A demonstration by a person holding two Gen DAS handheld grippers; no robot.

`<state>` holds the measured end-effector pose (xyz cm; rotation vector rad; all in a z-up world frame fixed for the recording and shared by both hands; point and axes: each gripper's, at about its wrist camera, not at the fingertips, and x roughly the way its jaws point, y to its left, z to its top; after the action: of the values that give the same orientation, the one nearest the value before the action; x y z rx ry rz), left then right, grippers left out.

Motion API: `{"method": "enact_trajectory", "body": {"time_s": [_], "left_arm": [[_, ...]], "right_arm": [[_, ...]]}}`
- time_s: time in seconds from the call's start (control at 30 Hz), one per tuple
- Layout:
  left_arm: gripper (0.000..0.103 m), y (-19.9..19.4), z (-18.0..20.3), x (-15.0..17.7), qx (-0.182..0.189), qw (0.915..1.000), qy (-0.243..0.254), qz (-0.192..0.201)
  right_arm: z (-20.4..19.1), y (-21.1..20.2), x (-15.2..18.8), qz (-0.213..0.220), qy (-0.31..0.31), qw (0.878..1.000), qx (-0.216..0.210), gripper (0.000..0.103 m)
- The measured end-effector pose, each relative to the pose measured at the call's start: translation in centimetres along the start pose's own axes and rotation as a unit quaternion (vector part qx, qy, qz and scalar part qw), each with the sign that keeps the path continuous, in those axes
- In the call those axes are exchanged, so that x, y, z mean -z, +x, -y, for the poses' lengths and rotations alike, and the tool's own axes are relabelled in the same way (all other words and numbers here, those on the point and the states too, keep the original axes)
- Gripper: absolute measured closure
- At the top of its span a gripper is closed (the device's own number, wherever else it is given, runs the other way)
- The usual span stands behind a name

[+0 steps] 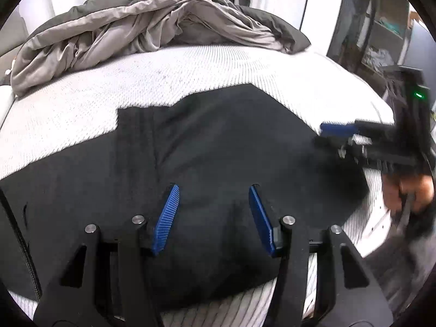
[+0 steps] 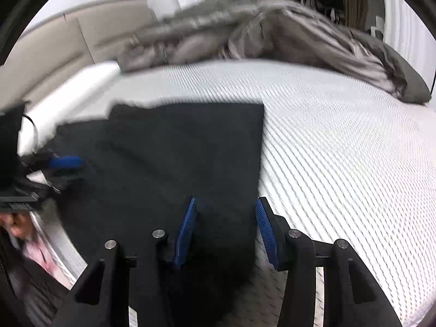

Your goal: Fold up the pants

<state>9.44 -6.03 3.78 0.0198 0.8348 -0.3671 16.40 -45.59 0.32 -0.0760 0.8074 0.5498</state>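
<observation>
Pants (image 1: 207, 147), black, spread flat on white mattress (image 1: 190, 70); grey duvet (image 1: 130, 27) heaped behind

Left gripper (image 1: 214, 212) above near edge of the cloth, jaws wide, holding nothing; right gripper (image 2: 224, 231) straddling the cloth's right edge, jaws wide and empty. Step judged: positioning for a fold grasp. Next: each gripper must close on an edge, then lift together

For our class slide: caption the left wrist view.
Open left gripper above black pants on a white mattress.
</observation>
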Motion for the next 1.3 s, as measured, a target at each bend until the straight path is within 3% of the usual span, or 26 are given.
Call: {"method": "enact_trajectory", "body": {"time_s": [0.07, 0.1, 0.17, 0.27, 0.37, 0.43, 0.53, 0.63, 0.73, 0.87, 0.93, 1.0, 1.1, 1.2, 1.3], "left_arm": [[0.053, 2.1, 0.2, -1.1, -0.007, 0.9997, -0.011, -0.020], [0.053, 3.7, 0.0, -1.5, -0.017, 0.9988, -0.016, -0.044], [0.053, 4.9, -0.2, -1.3, -0.021, 0.9983, -0.009, -0.054], [0.053, 4.5, -1.4, -0.8, -0.002, 0.9986, -0.013, -0.051], [0.053, 3.3, -2.6, 0.3, 0.014, 0.9986, -0.020, -0.047], [0.053, 2.5, -2.3, 0.7, -0.008, 0.9991, -0.006, -0.042], [0.053, 1.0, -1.9, -0.2, -0.021, 0.9992, -0.009, -0.034], [0.053, 1.0, -1.2, -2.0, -0.036, 0.9993, -0.004, -0.009], [0.053, 3.0, -1.0, -3.4, -0.013, 0.9992, -0.026, -0.027], [0.053, 6.8, -1.0, -3.5, -0.022, 0.9972, -0.002, -0.072], [0.054, 6.7, -1.7, -2.9, 0.000, 0.9979, 0.002, -0.065], [0.054, 5.7, -2.3, -2.4, 0.018, 0.9980, 0.005, -0.060], [0.051, 4.5, -3.3, -1.9, 0.010, 0.9980, -0.008, -0.061], [0.050, 3.1, -3.6, -2.5, -0.006, 0.9976, -0.031, -0.061], [0.050, 1.9, -3.2, -4.0, -0.021, 0.9992, -0.025, -0.023]], "right_arm": [[-1.5, 1.2, -1.5, -0.002, 0.001, 1.000, -0.024, 0.056], [-2.0, 1.4, -1.3, -0.014, 0.001, 0.999, -0.039, 0.056], [-2.9, 4.0, -1.6, -0.053, 0.015, 0.996, -0.074, 0.056], [-4.3, 6.7, -1.7, -0.077, -0.023, 0.996, -0.037, 0.059], [-3.6, 5.8, -1.2, -0.074, -0.058, 0.994, 0.046, 0.059], [-1.3, 5.4, -0.6, -0.072, -0.054, 0.992, 0.088, 0.059], [0.0, 4.1, -0.6, -0.045, -0.038, 0.996, 0.070, 0.059], [-1.5, 2.2, -1.7, 0.005, -0.030, 0.999, 0.038, 0.059], [-3.1, 3.1, -3.4, -0.002, -0.031, 0.999, -0.016, 0.058], [-5.3, 7.5, -4.4, -0.059, -0.066, 0.996, -0.020, 0.058], [-5.1, 9.3, -3.1, -0.085, -0.080, 0.993, -0.007, 0.059], [-5.1, 9.1, -2.8, -0.078, -0.113, 0.991, 0.006, 0.059], [-2.5, 8.2, -2.4, -0.073, -0.107, 0.987, 0.100, 0.058], [-0.1, 7.0, -2.0, -0.069, -0.058, 0.993, 0.069, 0.057], [-1.2, 5.8, -3.0, -0.044, -0.068, 0.995, 0.051, 0.057]]}}
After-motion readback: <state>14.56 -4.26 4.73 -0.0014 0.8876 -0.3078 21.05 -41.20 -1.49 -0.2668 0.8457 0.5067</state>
